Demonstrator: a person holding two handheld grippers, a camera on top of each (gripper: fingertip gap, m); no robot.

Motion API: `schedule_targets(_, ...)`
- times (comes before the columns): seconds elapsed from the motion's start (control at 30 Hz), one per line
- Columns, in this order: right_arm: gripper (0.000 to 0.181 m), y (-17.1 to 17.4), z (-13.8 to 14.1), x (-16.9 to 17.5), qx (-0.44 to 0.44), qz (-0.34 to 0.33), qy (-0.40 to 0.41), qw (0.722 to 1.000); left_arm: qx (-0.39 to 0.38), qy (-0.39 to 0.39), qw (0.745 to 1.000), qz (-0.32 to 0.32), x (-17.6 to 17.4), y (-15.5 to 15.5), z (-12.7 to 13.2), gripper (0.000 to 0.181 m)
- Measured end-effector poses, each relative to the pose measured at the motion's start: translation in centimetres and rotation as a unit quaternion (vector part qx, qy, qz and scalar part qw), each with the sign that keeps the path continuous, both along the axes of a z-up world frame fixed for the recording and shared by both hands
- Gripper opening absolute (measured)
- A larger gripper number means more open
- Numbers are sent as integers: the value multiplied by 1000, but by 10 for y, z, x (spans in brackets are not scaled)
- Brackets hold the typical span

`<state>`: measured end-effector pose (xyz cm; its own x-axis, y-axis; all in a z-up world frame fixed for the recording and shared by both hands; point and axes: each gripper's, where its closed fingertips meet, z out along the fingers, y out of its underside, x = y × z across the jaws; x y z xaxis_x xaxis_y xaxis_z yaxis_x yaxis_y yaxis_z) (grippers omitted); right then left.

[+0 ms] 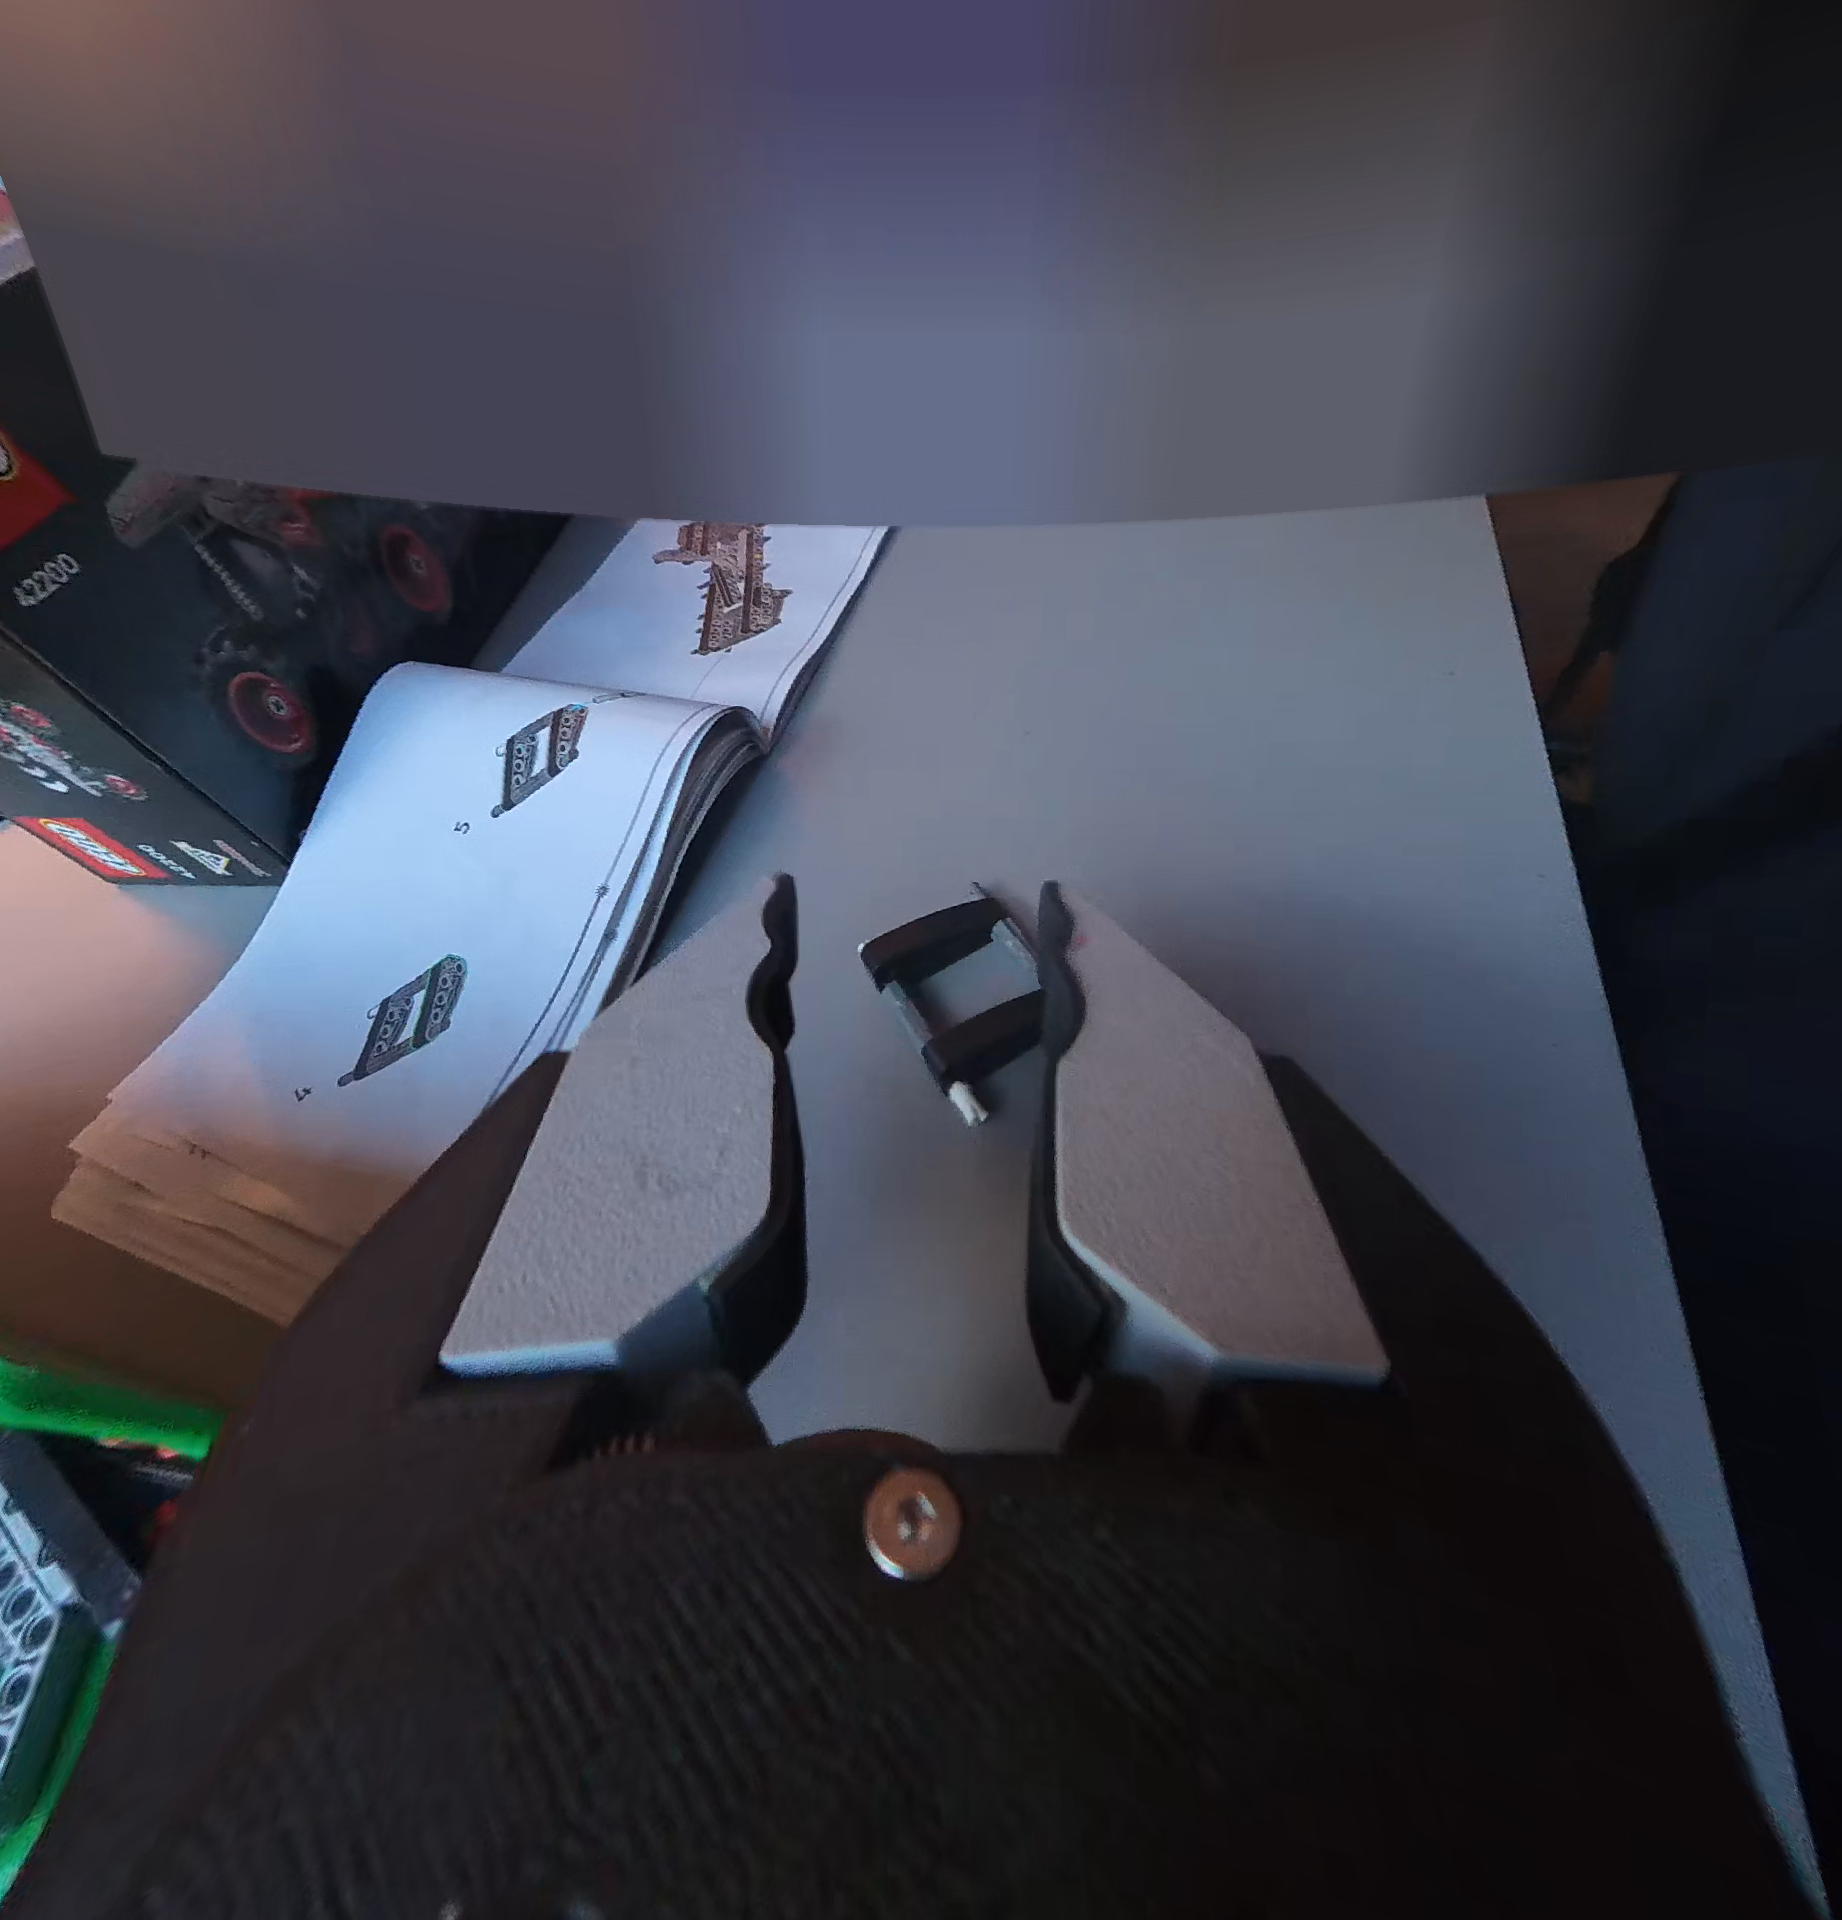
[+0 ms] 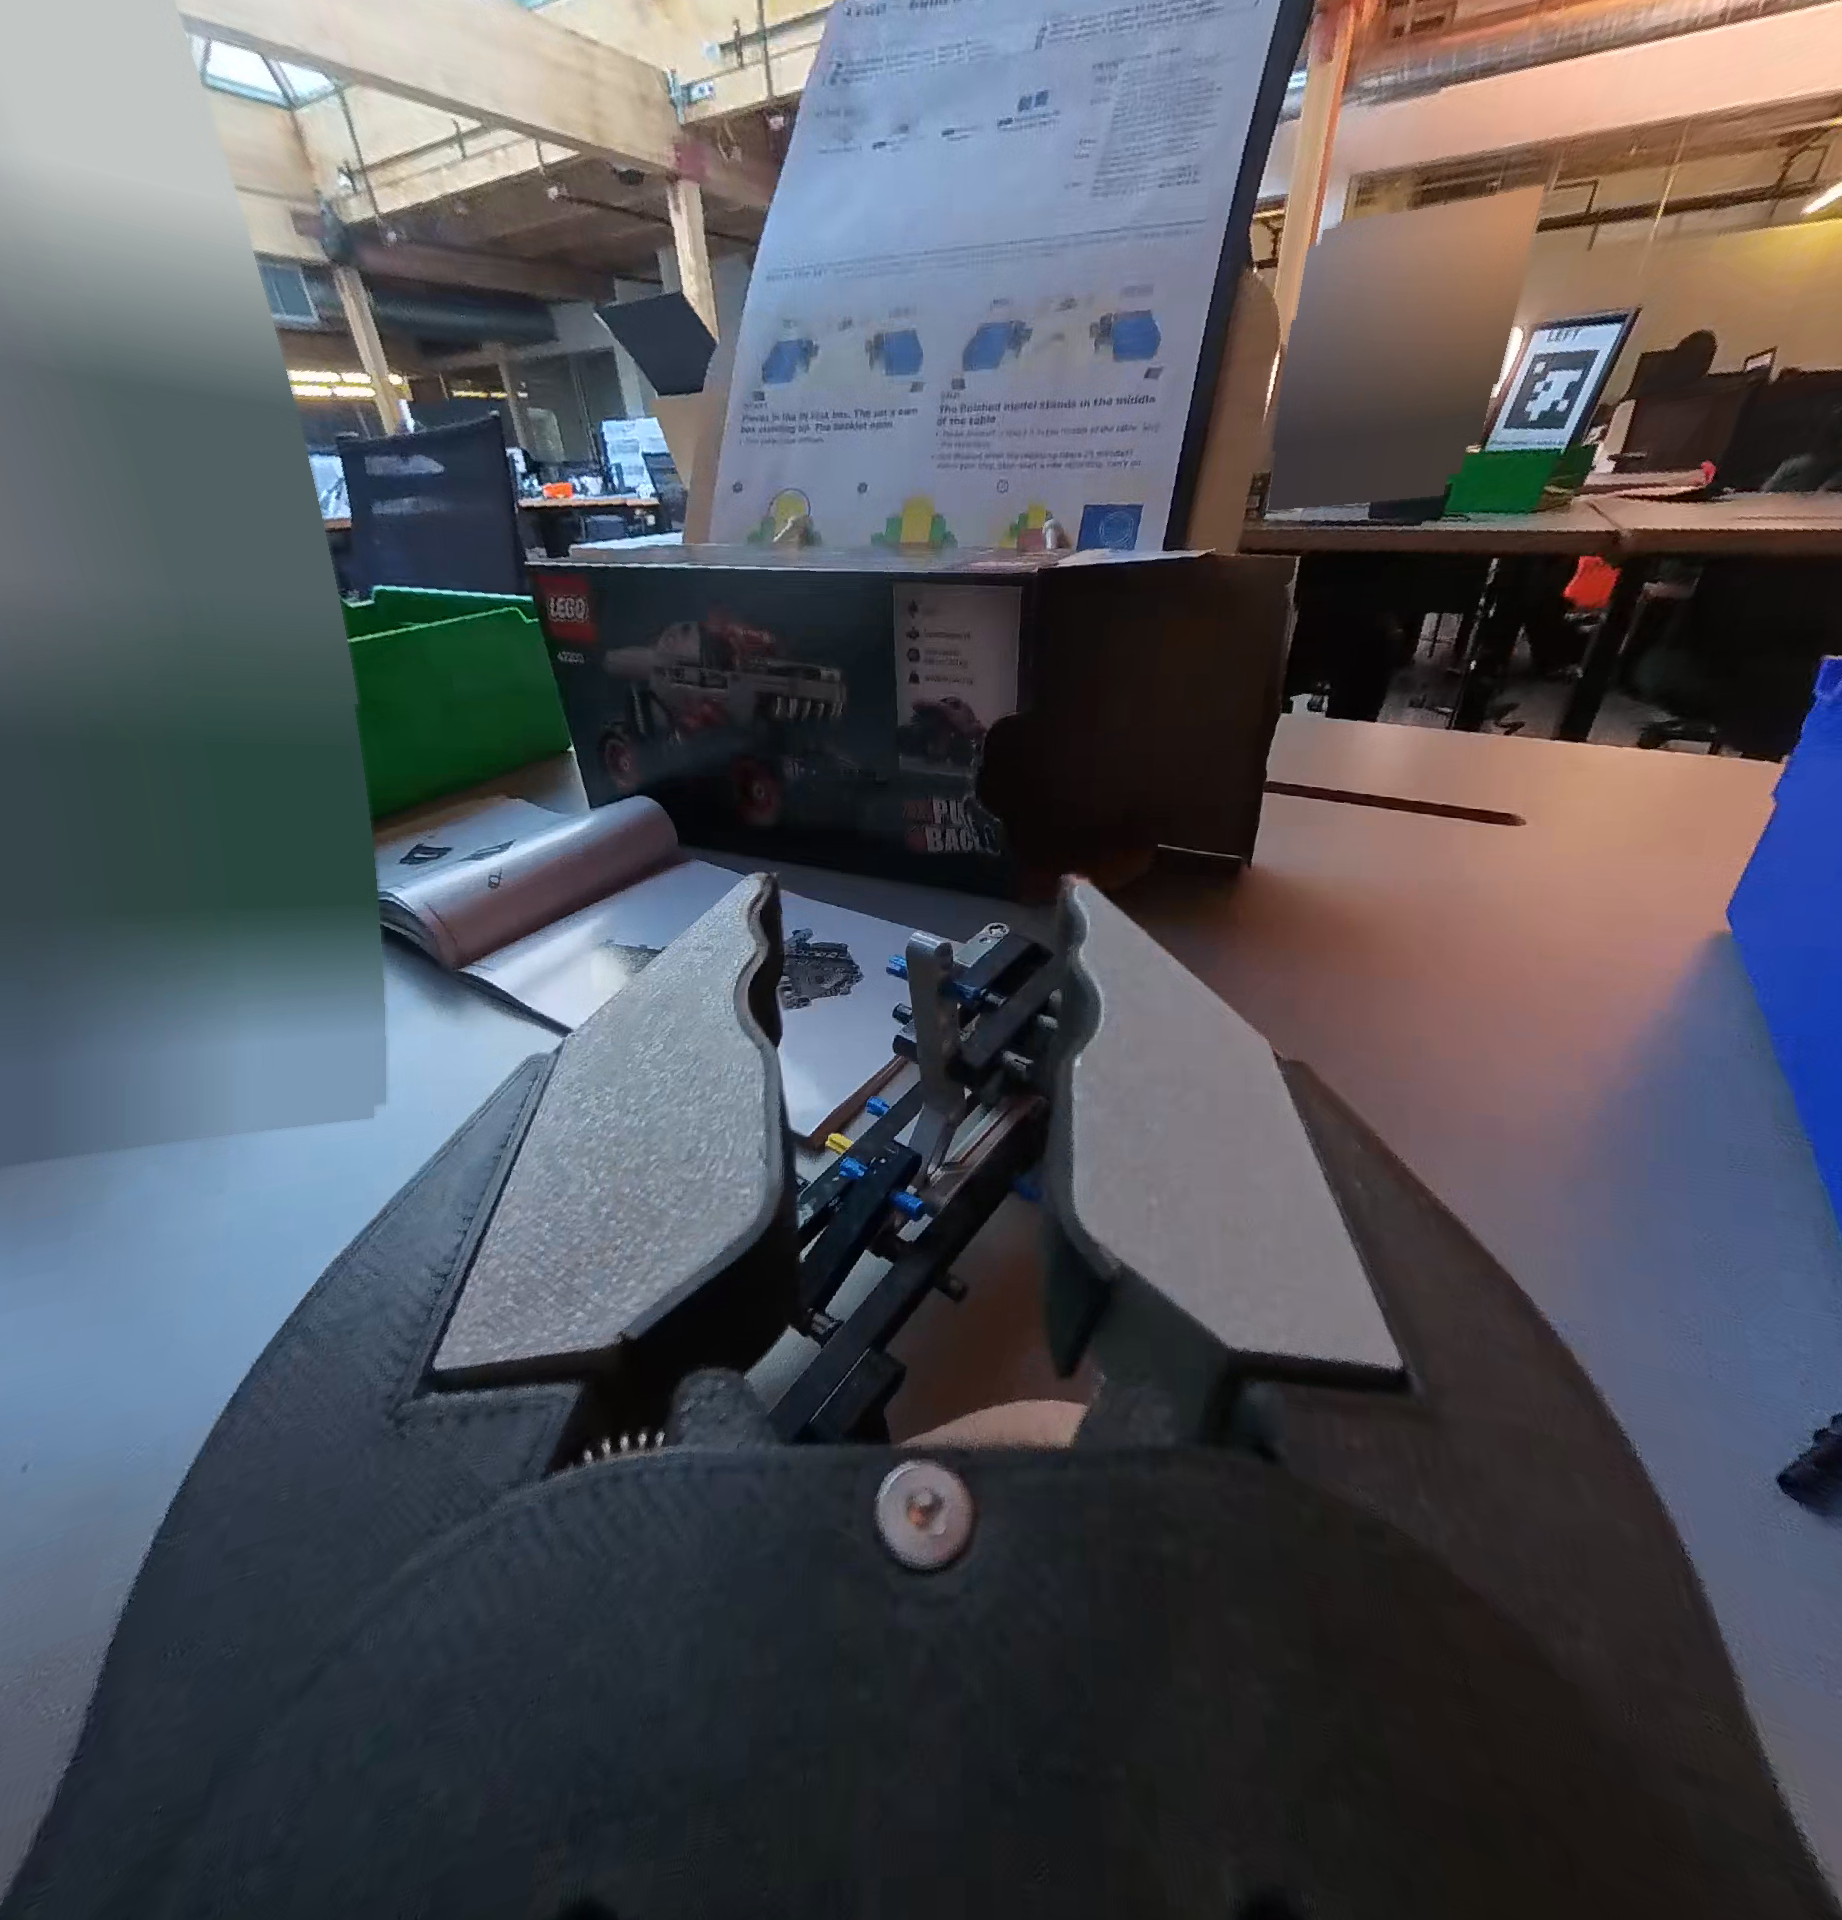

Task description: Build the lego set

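Four fingers (image 1: 1057,945), two lego assemblies (image 2: 938,1122).

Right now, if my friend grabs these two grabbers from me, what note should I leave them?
Left gripper: jaws open, empty, above the small black-and-grey lego frame, which lies on the grey table between its fingers.
Right gripper: jaws open around the long black lego chassis with blue pins; whether it grips is unclear.
The open white instruction booklet and the dark lego box lie beyond.
Done: two sub-builds. Left: joining them, and the rest of the model.
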<state>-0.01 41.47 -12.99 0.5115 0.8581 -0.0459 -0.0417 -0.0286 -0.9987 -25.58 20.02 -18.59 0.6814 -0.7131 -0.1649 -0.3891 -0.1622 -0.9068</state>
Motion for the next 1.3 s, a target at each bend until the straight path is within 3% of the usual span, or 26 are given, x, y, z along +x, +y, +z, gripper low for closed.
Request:
schedule_targets(0.2, 48, -3, 11, 5, 30, -19, 14, 999, -9, 5, 1000, 19, -5, 2, -3, 44)
schedule_targets(0.33, 47, -5, 14, 6, 39, -20, 18, 999, -61, 0, 998, 16, -3, 0, -13, 45)
schedule_targets(0.5, 46, -6, -1, -5, 3, 14, -6, 1000, -74, -2, 997, 18, -3, 1, -15, 41)
schedule_targets(0.67, 48, -1, -6, -4, 1, -4, -23, 1000, -89, -12, 995, 42, -8, 7, -17, 41)
schedule_targets(0.93, 42, 0, 8, 9, 8, -9, 23, 1000, -70, -27, 996, 47, -3, 24, -4, 34)
schedule_targets(1.1, 42, 14, -5, 7, -14, 7, -11, 1000, -44, 8, 998, 49, -7, 47, 13, 36)
schedule_targets(1.3, 41, 40, -7, 13, 10, 3, -38, 999, -34, -1, 998, 44, -4, 59, 2, 35)
